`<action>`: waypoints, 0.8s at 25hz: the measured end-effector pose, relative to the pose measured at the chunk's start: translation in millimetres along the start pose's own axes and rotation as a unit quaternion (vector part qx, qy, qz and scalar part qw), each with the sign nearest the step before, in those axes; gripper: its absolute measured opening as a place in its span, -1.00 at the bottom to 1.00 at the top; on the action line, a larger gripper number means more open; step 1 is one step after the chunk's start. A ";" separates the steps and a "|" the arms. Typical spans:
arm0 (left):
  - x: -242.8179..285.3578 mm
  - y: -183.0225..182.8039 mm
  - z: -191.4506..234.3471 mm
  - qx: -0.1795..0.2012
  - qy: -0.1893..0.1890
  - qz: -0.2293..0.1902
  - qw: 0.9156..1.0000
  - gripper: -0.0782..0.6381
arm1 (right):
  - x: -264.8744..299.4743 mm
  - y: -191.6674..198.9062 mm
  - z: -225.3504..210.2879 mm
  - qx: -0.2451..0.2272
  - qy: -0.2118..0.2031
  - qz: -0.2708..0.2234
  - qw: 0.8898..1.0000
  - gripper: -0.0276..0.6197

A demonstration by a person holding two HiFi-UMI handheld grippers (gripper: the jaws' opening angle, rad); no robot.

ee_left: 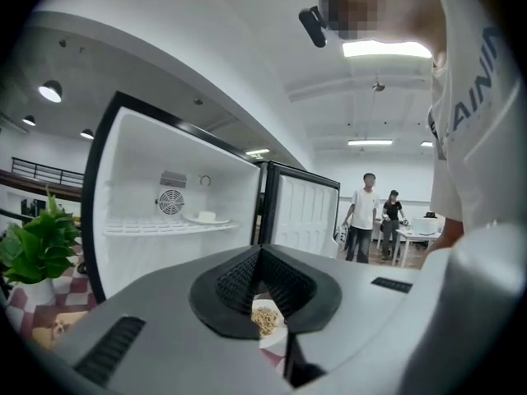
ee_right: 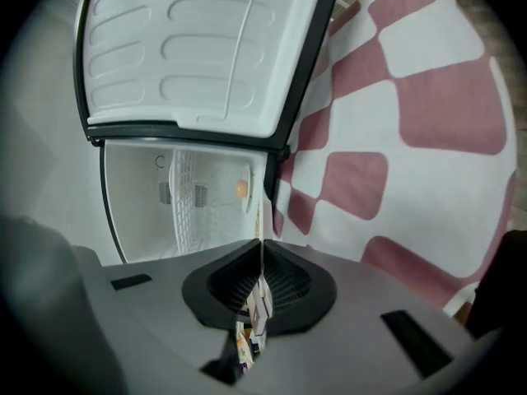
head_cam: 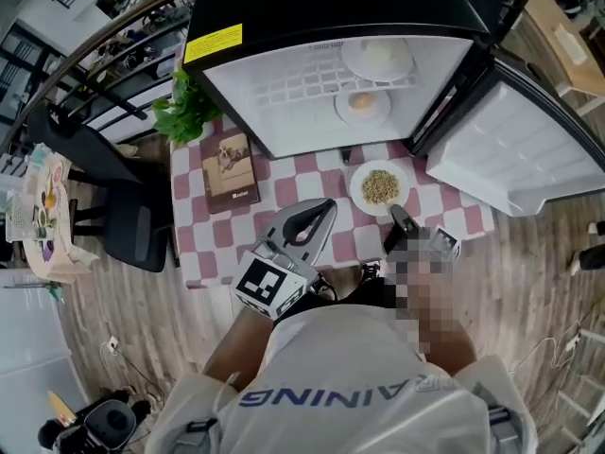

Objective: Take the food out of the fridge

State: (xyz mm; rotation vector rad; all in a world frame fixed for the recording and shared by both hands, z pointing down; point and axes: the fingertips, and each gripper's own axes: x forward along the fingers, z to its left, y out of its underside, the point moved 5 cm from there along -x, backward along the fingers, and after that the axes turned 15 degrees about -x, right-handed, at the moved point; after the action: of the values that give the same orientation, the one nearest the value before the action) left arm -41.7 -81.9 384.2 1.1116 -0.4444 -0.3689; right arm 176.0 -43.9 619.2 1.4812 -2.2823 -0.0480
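Observation:
The black mini fridge (head_cam: pixel 331 8) stands open on the checked tablecloth (head_cam: pixel 284 192), its door (head_cam: pixel 515 149) swung to the right. A plate of white food (head_cam: pixel 378 57) sits on the wire shelf, with a plate of orange food (head_cam: pixel 362 104) below it. On the cloth in front of the fridge lies a plate of pale grains (head_cam: pixel 380 187). My left gripper (head_cam: pixel 326 206) is shut and empty, left of that plate. My right gripper (head_cam: pixel 395 214) is shut and empty just below it. The left gripper view shows the jaws (ee_left: pixel 260 252) closed, facing the shelf plate (ee_left: pixel 206 217). The right gripper view looks past closed jaws (ee_right: pixel 262 245) at the orange food (ee_right: pixel 241 189).
A potted plant (head_cam: pixel 189 112) and a brown book (head_cam: pixel 232 173) sit on the table's left part. A black chair (head_cam: pixel 123 216) stands to the left of the table. Two people (ee_left: pixel 362 216) stand far off beyond the fridge door. The table's near edge is by my body.

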 end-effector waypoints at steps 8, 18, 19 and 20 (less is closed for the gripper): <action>27.1 4.1 -20.0 0.006 0.038 0.018 0.999 -0.76 | -38.6 -20.8 -55.1 0.049 0.053 -0.057 0.996 -0.83; 30.0 5.4 -17.6 0.002 0.033 0.022 0.999 -0.76 | -42.0 -31.8 -72.4 -0.002 0.114 -0.044 0.993 -0.83; 31.0 5.2 -17.5 0.001 0.034 0.021 0.999 -0.76 | -41.5 -32.8 -73.0 -0.014 0.122 -0.039 0.992 -0.82; 32.2 5.1 -17.3 0.000 0.036 0.021 0.999 -0.76 | -41.2 -33.9 -73.5 -0.026 0.130 -0.033 0.991 -0.82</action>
State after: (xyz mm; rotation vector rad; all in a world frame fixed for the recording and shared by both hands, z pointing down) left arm -4.9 -82.5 387.5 1.1100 -0.4040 -0.2918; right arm 246.2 -8.1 664.4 1.4445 -2.0107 0.0618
